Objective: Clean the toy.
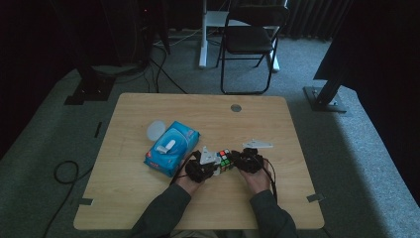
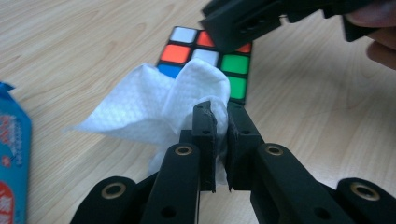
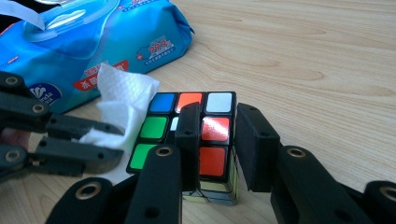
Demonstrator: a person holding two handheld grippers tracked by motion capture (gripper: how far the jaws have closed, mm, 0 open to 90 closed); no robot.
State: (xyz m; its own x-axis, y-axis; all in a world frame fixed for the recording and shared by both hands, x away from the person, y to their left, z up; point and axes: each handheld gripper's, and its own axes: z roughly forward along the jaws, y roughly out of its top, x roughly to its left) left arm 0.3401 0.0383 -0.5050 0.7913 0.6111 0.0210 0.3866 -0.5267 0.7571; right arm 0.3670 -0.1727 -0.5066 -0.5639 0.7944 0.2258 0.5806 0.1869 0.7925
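A scrambled Rubik's cube (image 1: 225,159) rests on the wooden table (image 1: 148,198), between my two grippers. My left gripper (image 2: 221,109) is shut on a crumpled white wet wipe (image 2: 154,105), which lies against the cube's (image 2: 233,74) near top edge. My right gripper (image 3: 219,112) clamps the cube's (image 3: 161,121) right edge. One finger (image 3: 190,140) lies over the top face and the other sits against the right side. In the high view the left gripper (image 1: 214,166) and the right gripper (image 1: 236,159) meet at the cube. The wipe (image 3: 123,100) covers the cube's left corner.
A blue pack of wet wipes (image 1: 172,148) lies to the left of the cube, its lid flap raised, with a round white lid (image 1: 156,130) beside it. A black folding chair (image 1: 250,42) stands beyond the table. A round hole (image 1: 236,107) marks the table's far edge.
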